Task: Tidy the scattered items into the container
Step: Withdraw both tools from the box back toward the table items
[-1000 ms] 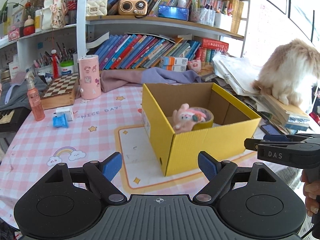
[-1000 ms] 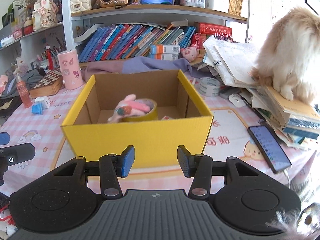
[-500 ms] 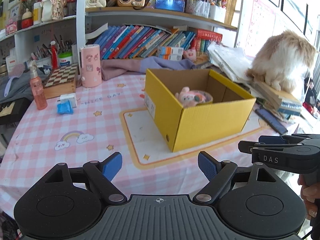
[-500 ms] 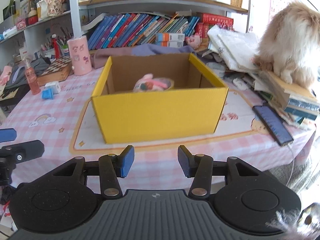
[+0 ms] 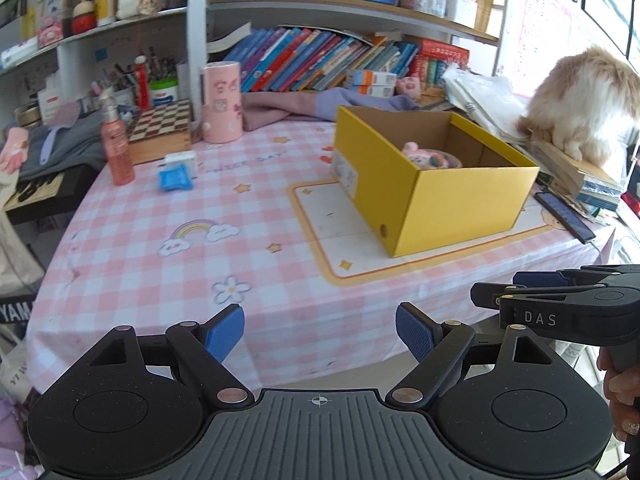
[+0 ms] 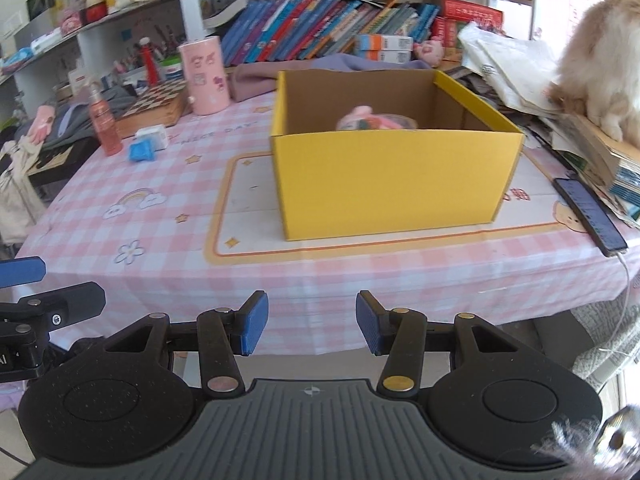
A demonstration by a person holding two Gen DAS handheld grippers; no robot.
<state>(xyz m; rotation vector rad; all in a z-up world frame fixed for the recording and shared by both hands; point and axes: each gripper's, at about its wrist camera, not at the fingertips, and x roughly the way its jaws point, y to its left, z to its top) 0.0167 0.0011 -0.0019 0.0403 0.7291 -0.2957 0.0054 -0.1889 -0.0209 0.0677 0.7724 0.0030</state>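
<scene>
Both cameras sit back off the near edge of the desk, looking forward across it toward the bookshelf. The left wrist view has the yellow box right of centre; the right wrist view has it centred and nearer. Both share the box, the pink cup and the cat at right.

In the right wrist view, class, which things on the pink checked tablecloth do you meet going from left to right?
Orange-pink spray bottle → small blue packet → tall pink cylindrical canister → open yellow cardboard box → dark flat smartphone.
</scene>
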